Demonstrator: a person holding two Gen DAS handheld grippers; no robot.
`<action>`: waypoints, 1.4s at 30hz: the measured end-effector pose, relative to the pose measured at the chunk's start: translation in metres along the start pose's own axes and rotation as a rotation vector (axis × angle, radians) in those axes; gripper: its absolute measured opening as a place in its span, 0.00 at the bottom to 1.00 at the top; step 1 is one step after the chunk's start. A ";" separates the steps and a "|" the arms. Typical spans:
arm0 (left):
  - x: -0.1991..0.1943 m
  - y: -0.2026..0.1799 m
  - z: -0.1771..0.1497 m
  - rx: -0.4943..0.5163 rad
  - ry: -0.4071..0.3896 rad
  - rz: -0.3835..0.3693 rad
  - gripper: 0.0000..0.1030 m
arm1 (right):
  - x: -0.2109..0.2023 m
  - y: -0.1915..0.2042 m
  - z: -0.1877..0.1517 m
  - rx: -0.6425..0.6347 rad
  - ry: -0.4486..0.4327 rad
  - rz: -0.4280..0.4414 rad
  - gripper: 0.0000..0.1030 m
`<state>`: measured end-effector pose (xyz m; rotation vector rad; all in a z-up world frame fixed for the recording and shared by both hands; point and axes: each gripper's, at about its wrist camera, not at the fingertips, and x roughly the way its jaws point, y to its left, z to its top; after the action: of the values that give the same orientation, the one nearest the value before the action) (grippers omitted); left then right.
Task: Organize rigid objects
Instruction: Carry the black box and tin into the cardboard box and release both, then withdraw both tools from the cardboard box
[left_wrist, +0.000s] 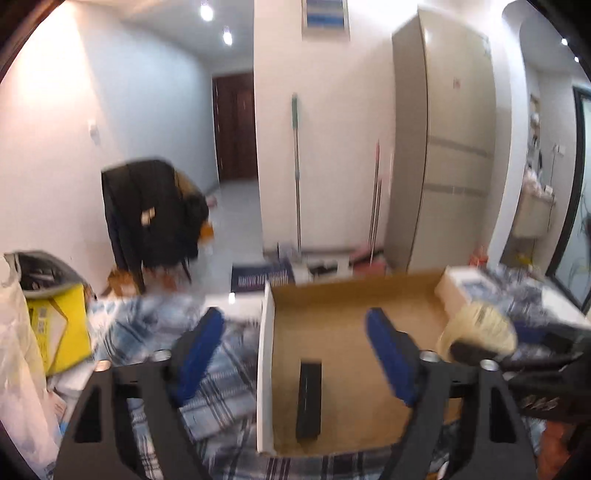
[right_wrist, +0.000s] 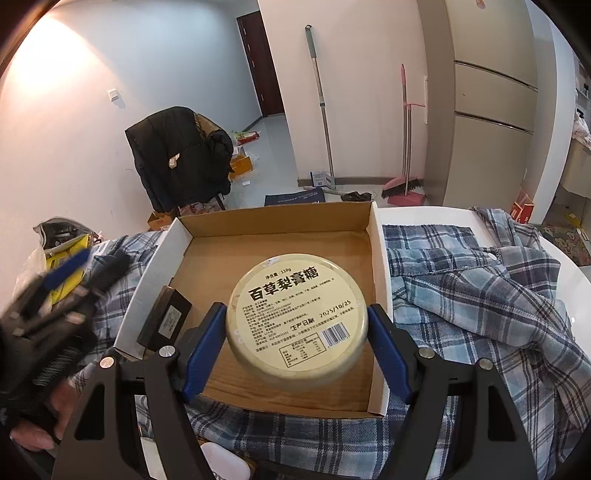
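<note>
- The right gripper (right_wrist: 295, 328) has its blue fingers (right_wrist: 205, 347) clamped on a round tin (right_wrist: 297, 321), one pad on each side of its rim.
- The tin is pale cream and flat, with a label of bold black Chinese characters, small print, a date and a barcode; its labelled face tilts toward the camera.
- It is held above the brown floor of an open cardboard box (right_wrist: 280, 221) with white outer walls.
- A small black box (right_wrist: 166, 317) leans inside against the cardboard box's left wall.
- The cardboard box rests on a blue plaid cloth (right_wrist: 480, 288) spread over the white desk (right_wrist: 561, 258).
- The left gripper (left_wrist: 295, 354) hangs over the box's left wall, its fingers (left_wrist: 391, 354) wide apart and holding nothing.
- In the left view, which is blurred, the tin (left_wrist: 480, 328) shows at the right.
</note>
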<state>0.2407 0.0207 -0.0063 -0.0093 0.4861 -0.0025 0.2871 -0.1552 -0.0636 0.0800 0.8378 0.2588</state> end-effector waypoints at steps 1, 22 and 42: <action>-0.005 0.001 0.001 -0.012 -0.034 -0.001 0.89 | 0.002 0.000 0.000 -0.003 0.007 -0.001 0.72; -0.067 0.006 0.021 -0.077 -0.282 0.039 0.98 | 0.017 0.006 -0.006 -0.083 0.079 -0.038 0.81; -0.258 -0.001 0.044 -0.010 -0.485 0.052 1.00 | -0.214 0.040 -0.035 -0.082 -0.351 -0.092 0.99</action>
<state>0.0333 0.0208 0.1532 -0.0072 0.0010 0.0520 0.1167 -0.1729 0.0750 0.0092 0.4798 0.1854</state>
